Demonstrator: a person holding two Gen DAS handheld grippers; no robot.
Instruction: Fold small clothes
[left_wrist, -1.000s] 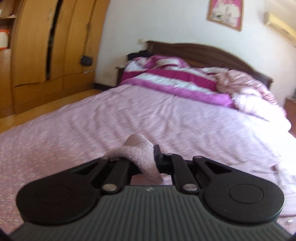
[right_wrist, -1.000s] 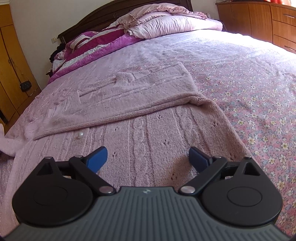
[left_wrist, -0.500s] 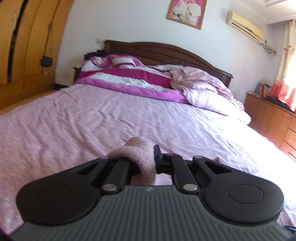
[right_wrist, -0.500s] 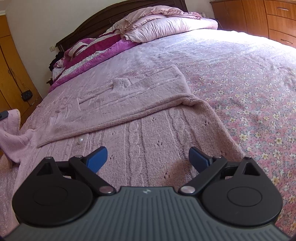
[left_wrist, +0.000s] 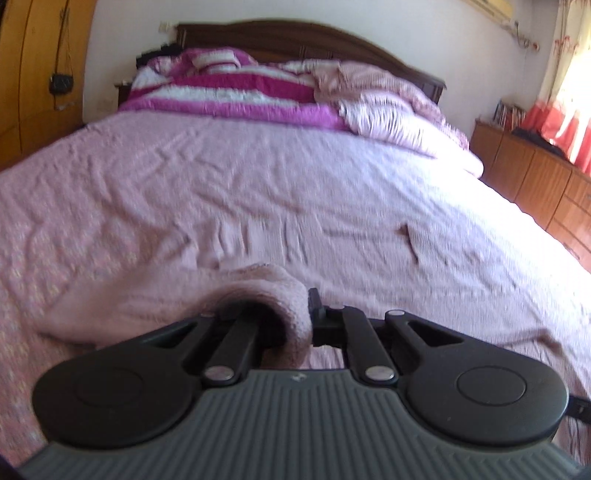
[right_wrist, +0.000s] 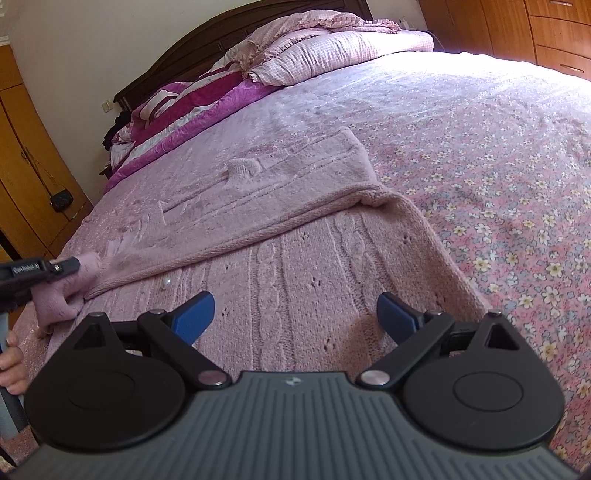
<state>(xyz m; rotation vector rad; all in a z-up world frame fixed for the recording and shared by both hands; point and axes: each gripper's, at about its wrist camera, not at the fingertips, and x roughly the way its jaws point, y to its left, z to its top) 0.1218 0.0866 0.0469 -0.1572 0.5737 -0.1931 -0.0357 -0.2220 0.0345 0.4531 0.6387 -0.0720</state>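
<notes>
A pale pink knitted sweater (right_wrist: 295, 266) lies flat on the bed, with one part folded over across its middle. My left gripper (left_wrist: 303, 314) is shut on a fold of the sweater's edge (left_wrist: 258, 288) and holds it low over the bed; it also shows at the left edge of the right wrist view (right_wrist: 55, 269) with pink knit in it. My right gripper (right_wrist: 295, 314) is open and empty, its blue fingertips (right_wrist: 195, 314) spread just above the near part of the sweater.
The bed has a pink flowered cover (right_wrist: 498, 155). A striped magenta quilt (left_wrist: 229, 88) and a pink checked quilt (right_wrist: 332, 44) lie by the dark headboard (left_wrist: 295, 37). Wooden drawers (left_wrist: 535, 177) stand right of the bed, a wooden wardrobe (right_wrist: 26, 155) left.
My left gripper has swung right and come down over the sweater with the pink fold still in it. It has entered the right wrist view at the left. The right gripper stays open.
</notes>
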